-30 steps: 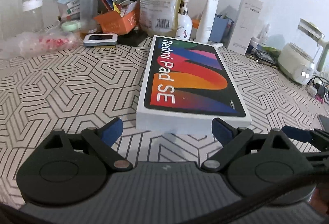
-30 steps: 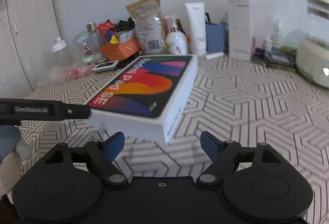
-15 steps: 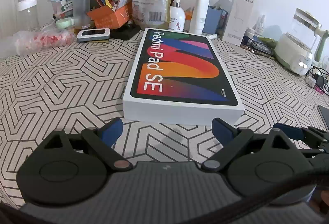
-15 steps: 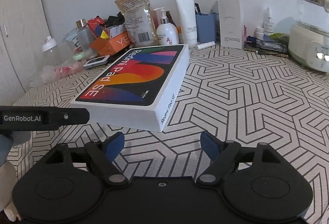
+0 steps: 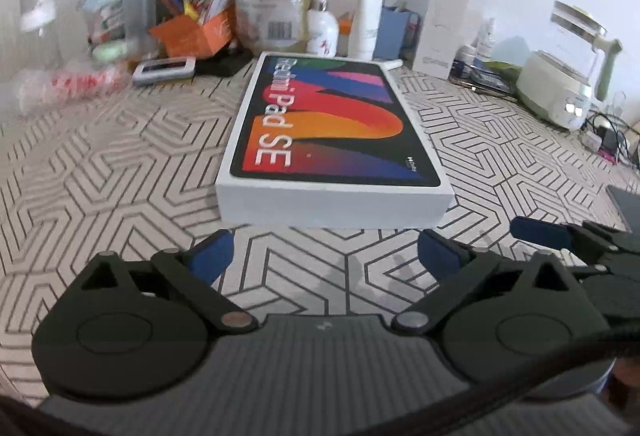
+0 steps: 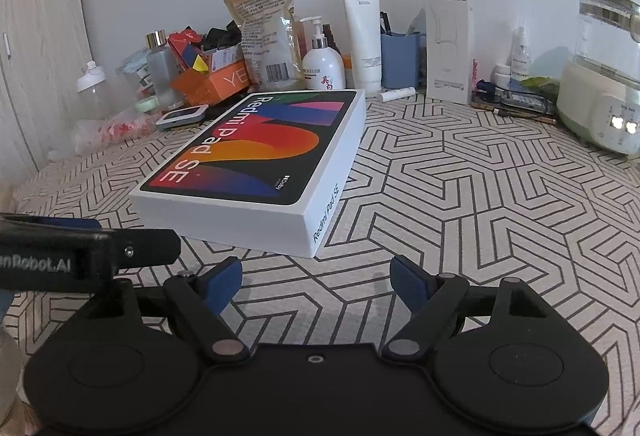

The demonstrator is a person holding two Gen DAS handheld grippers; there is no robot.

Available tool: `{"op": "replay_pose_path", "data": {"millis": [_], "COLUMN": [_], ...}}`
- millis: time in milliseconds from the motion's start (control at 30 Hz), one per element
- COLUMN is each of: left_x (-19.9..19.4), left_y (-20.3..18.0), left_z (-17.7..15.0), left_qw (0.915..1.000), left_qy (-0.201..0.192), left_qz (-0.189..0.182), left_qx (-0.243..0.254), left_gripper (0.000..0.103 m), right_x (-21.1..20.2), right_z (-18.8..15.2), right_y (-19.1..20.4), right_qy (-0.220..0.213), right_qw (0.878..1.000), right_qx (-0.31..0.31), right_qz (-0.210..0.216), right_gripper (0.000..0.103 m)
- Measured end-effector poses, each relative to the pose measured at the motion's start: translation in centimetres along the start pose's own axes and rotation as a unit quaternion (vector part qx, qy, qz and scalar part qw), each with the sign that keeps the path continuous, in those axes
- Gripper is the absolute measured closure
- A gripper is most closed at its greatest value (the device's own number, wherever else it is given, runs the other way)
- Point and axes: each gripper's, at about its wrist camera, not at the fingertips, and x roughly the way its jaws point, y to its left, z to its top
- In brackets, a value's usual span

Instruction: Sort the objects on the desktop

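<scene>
A white Redmi Pad SE box (image 5: pixel 332 139) with a colourful lid lies flat on the patterned tablecloth; it also shows in the right wrist view (image 6: pixel 256 163). My left gripper (image 5: pixel 324 256) is open and empty, just short of the box's near end. My right gripper (image 6: pixel 316 280) is open and empty, near the box's front right corner. The right gripper's blue fingertip (image 5: pixel 540 230) shows at the right of the left wrist view. The left gripper's arm (image 6: pixel 80 252) shows at the left of the right wrist view.
Along the back wall stand an orange box of clutter (image 6: pixel 216 79), a kraft pouch (image 6: pixel 264 35), a pump bottle (image 6: pixel 323 63), a white tube (image 6: pixel 366 39), a blue holder (image 6: pixel 400 59), a tall white carton (image 6: pixel 448 35). A kettle (image 6: pixel 604 75) stands at the right. A small gadget (image 5: pixel 164 69) lies left of the box.
Both grippers have drawn back and risen a little from the box, which now looks smaller and farther. The box has not moved. Both grippers stay open.
</scene>
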Motion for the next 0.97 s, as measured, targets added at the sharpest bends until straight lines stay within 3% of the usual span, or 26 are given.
{"op": "replay_pose_path", "data": {"millis": [467,967], "left_x": [0.6,0.8], "left_y": [-0.2,-0.1], "left_z": [0.0,0.0], "left_qw": [0.9999,1.0000], "left_qy": [0.002,0.001], "left_qz": [-0.015,-0.005], "left_qx": [0.005,0.004], "left_gripper": [0.001,0.001], "right_x": [1.5,1.5], "right_z": [-0.6,-0.7], "right_y": [-0.6,-0.6], "right_qy": [0.016,0.013], "right_qw": [1.000,1.000], "right_qx": [0.012,0.009], "right_qz": [-0.009,-0.002], "right_gripper": [0.018,0.018]}}
